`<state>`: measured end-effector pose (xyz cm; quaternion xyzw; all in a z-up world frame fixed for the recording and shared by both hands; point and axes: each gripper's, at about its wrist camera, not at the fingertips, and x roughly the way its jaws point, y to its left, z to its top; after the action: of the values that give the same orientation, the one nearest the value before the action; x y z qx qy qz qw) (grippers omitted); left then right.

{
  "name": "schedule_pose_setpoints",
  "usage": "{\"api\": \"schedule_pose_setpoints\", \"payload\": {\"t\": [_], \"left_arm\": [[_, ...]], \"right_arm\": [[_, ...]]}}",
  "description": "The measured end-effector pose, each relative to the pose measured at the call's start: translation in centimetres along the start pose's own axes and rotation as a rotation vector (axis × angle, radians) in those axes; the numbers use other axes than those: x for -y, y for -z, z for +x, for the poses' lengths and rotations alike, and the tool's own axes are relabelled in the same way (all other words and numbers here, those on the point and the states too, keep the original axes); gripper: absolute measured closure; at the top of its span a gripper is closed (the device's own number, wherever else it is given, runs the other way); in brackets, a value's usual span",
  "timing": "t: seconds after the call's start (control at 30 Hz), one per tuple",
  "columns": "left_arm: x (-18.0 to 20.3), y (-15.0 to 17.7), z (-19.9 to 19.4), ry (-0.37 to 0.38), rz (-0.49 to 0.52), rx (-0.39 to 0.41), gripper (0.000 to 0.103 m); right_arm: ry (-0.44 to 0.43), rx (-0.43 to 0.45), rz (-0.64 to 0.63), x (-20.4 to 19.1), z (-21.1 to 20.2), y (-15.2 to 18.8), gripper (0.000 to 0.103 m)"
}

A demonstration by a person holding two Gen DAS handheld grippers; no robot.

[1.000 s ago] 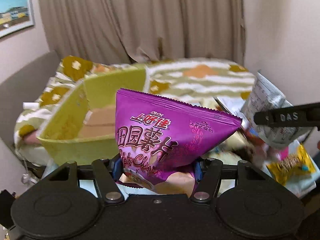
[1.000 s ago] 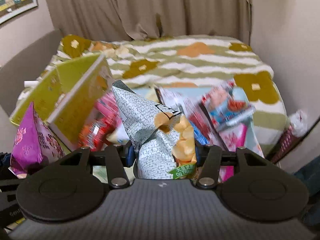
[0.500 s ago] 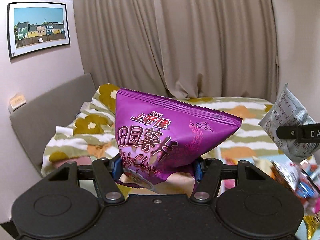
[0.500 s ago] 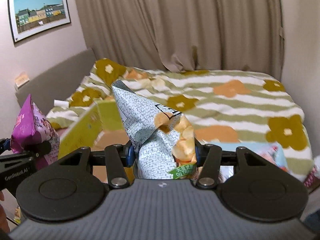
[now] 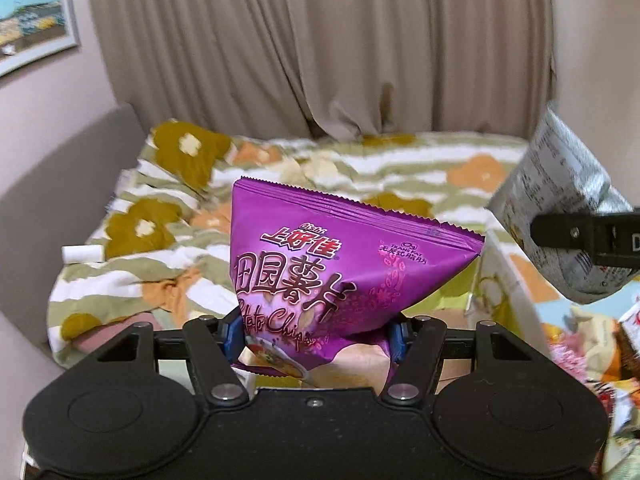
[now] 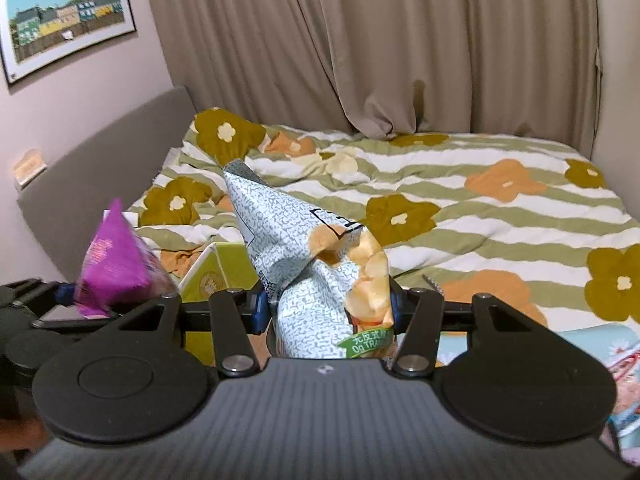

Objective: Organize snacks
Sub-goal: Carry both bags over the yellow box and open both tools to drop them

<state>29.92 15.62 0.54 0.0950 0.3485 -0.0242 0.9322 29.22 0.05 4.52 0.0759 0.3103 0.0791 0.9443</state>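
Note:
My left gripper [image 5: 316, 330] is shut on a purple potato chip bag [image 5: 340, 276], held upright above the bed; the same purple bag [image 6: 114, 266] shows at the left of the right wrist view. My right gripper [image 6: 326, 308] is shut on a grey-white patterned chip bag [image 6: 296, 248] with chips printed on it; that bag [image 5: 560, 208] hangs at the right edge of the left wrist view. A yellow-green cardboard box [image 6: 218, 276] lies open just below and behind both bags, and its white flap [image 5: 494, 292] appears beside the purple bag.
A bed with a green-striped flowered cover [image 6: 460, 200] fills the space ahead, with a grey headboard [image 6: 100, 176] at the left. Several loose snack packets [image 5: 588, 344] lie at the lower right. Beige curtains [image 6: 360, 40] hang behind, and a framed picture [image 6: 64, 12] is on the left wall.
Both grippers have swung with their bags away from the snack pile towards the headboard side and risen; the box has dropped low in both views. Both grips are unchanged.

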Motion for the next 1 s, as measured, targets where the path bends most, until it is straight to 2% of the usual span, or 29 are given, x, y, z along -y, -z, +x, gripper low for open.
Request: {"api": "schedule_pose_setpoints", "payload": {"t": [0.17,0.3,0.47,0.5,0.53,0.6,0.67,0.77,1.0], "left_arm": [[0.6,0.2,5.0,0.046,0.074,-0.08,0.035],[1.9,0.4,7.2,0.038,0.184,-0.074,0.03],[2.2,0.1,8.7,0.077,0.22,-0.085,0.027],[2.2,0.1,9.0,0.092,0.218,-0.095,0.023],[2.1,0.0,9.2,0.102,0.218,-0.108,0.011],[2.1,0.1,8.5,0.098,0.221,-0.097,0.0],[1.7,0.1,7.2,0.082,0.229,-0.066,0.0],[0.9,0.0,6.2,0.068,0.214,-0.07,0.0],[-1.1,-0.1,3.9,0.034,0.101,-0.058,0.0]], "right_arm": [[0.035,-0.05,0.043,-1.0,4.6,-0.3,0.036],[0.054,-0.091,0.076,-1.3,7.2,-0.1,0.036],[0.068,-0.115,0.104,-1.1,8.7,0.0,0.036],[0.067,-0.116,0.111,-1.0,8.8,0.0,0.036],[0.066,-0.117,0.112,-0.9,8.9,-0.1,0.036],[0.067,-0.116,0.106,-1.0,9.0,-0.2,0.036],[0.061,-0.114,0.099,-0.9,9.1,-0.4,0.036],[0.044,-0.107,0.096,-0.8,9.0,-0.7,0.036],[0.018,-0.1,0.063,-1.3,8.7,-1.7,0.036]]}}
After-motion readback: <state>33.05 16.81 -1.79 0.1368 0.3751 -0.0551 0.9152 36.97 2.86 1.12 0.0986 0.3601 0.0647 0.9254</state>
